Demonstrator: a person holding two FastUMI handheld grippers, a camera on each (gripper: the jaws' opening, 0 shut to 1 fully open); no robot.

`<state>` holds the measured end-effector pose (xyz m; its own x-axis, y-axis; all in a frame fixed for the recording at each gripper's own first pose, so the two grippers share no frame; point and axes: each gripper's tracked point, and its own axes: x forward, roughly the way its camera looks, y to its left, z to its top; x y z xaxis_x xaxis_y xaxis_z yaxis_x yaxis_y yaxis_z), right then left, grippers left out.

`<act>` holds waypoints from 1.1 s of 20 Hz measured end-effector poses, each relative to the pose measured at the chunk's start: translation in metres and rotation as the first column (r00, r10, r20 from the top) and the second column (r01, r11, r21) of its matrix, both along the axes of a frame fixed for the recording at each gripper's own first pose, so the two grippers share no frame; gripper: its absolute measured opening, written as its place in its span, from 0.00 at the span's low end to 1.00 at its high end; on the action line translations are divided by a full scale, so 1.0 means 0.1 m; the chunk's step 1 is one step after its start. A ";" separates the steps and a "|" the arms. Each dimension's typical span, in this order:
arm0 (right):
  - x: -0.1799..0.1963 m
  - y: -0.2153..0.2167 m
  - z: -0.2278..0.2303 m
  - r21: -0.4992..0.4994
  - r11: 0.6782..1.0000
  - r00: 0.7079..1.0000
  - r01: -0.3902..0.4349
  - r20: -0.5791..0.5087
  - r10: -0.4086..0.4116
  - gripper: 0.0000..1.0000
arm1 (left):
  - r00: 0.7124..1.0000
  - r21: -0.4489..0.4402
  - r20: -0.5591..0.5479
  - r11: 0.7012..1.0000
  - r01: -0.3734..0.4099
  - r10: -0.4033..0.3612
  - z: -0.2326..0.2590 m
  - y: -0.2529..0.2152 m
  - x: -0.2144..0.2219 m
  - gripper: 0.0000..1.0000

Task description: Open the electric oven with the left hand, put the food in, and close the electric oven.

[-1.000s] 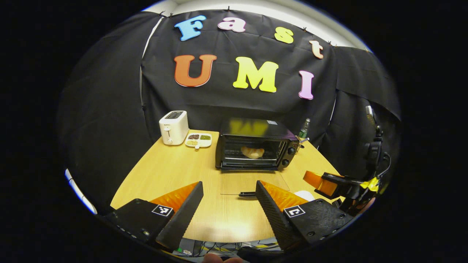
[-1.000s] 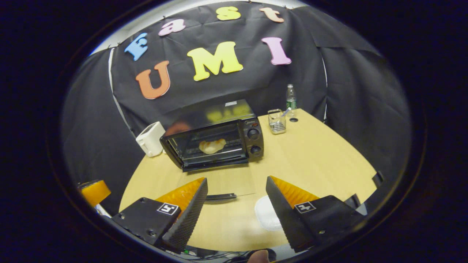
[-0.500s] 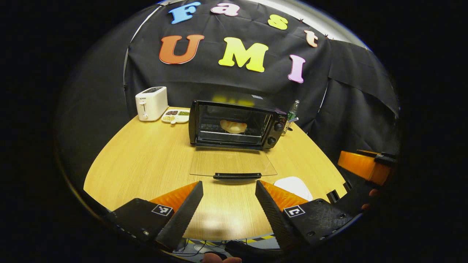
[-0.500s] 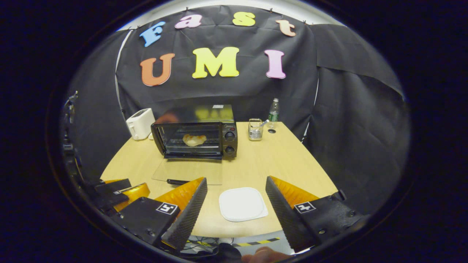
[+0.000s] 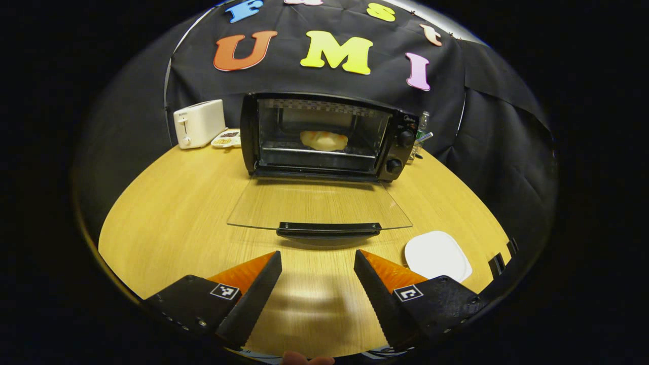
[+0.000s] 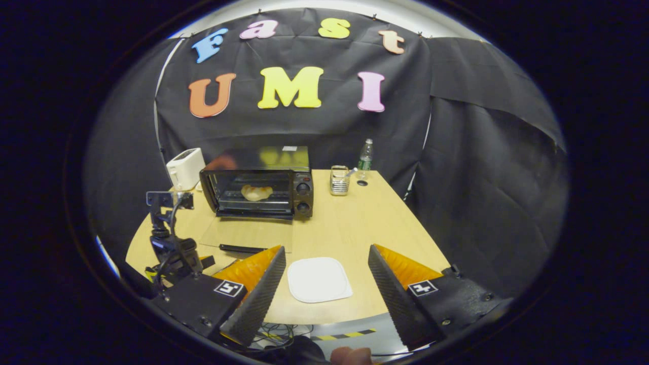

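Both tongs apart and empty, oven (image 5: 324,137) door down, food (image 5: 323,140) inside

Sharp, overhead-lit frames; glare on table (image 5: 167,213); strong fisheye edge warping.

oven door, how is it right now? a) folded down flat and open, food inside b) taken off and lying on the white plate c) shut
a: the oven door lies folded down in front of the oven, with the food on the rack inside.

Cloth-walled recording booth: wooden table (image 5: 167,213), toaster (image 5: 198,122), electric oven (image 5: 324,137).
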<state>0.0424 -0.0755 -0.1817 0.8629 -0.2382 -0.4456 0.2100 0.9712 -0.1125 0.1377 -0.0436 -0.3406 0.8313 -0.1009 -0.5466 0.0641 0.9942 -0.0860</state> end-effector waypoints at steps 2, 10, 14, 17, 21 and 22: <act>-0.06 -0.14 -0.03 0.010 0.999 0.999 0.040 -0.020 -0.040 1.00 | 1.000 -0.001 -0.016 1.000 -0.004 0.004 -0.11 -0.01 0.10 0.95; -0.20 -0.34 -0.02 0.029 0.994 0.993 0.109 -0.041 -0.108 1.00 | 0.996 0.031 -0.089 0.999 -0.009 0.012 -0.42 -0.07 0.27 0.96; -0.22 -0.34 0.03 0.038 0.993 0.994 0.108 -0.035 -0.107 1.00 | 0.996 0.060 -0.084 0.998 0.025 -0.020 -0.39 -0.08 0.41 0.95; -0.21 -0.33 0.07 0.029 0.995 0.996 0.091 -0.026 -0.090 1.00 | 0.998 0.067 -0.059 0.997 0.033 -0.029 -0.29 -0.09 0.40 1.00; -0.20 -0.27 0.18 0.036 0.996 0.997 0.077 0.008 -0.077 1.00 | 1.000 0.045 0.011 0.999 0.027 -0.028 0.11 -0.09 0.47 0.95; -0.19 -0.26 0.19 0.037 0.997 0.997 0.072 0.014 -0.073 1.00 | 0.999 0.043 0.039 0.999 0.027 -0.028 0.25 -0.10 0.51 0.95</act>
<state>0.0236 -0.1012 -0.1630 0.8509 -0.2841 -0.4419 0.2814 0.9568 -0.0732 0.1888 -0.0535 -0.3151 0.8497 -0.1014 -0.5174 0.0939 0.9947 -0.0408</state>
